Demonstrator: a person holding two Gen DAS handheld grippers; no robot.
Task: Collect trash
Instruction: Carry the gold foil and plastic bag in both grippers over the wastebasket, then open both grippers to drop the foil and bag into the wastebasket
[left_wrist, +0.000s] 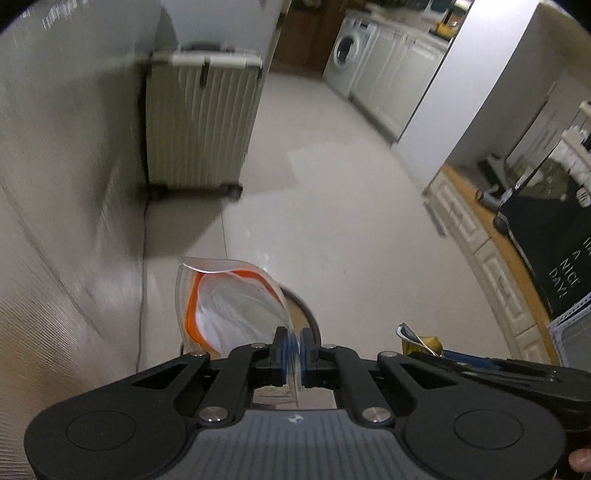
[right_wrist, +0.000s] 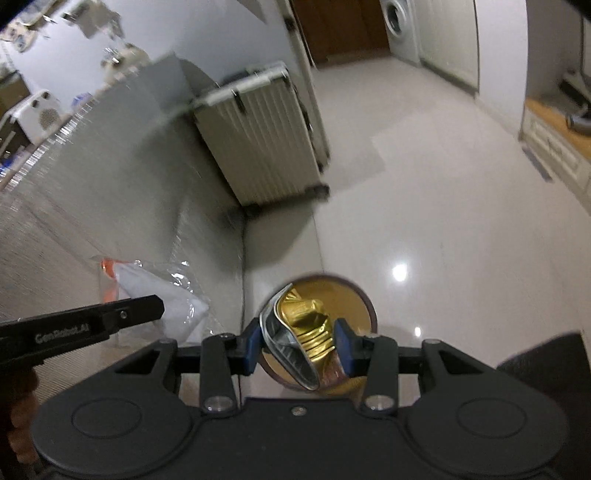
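crushed can (right_wrist: 306, 332) in right tongs (right_wrist: 300, 341)

Left claw (left_wrist: 293, 341) is pinched nearly closed, right claw (right_wrist: 297, 341) clamped partway, both side by side.

Matte black left gripper (left_wrist: 291, 343) and right gripper (right_wrist: 299, 341): blue pads (right_wrist: 252, 341), silver screws (left_wrist: 213, 413), round caps, ribbed grey centre panel; pale lettering along one finger; bare skin at the edges.
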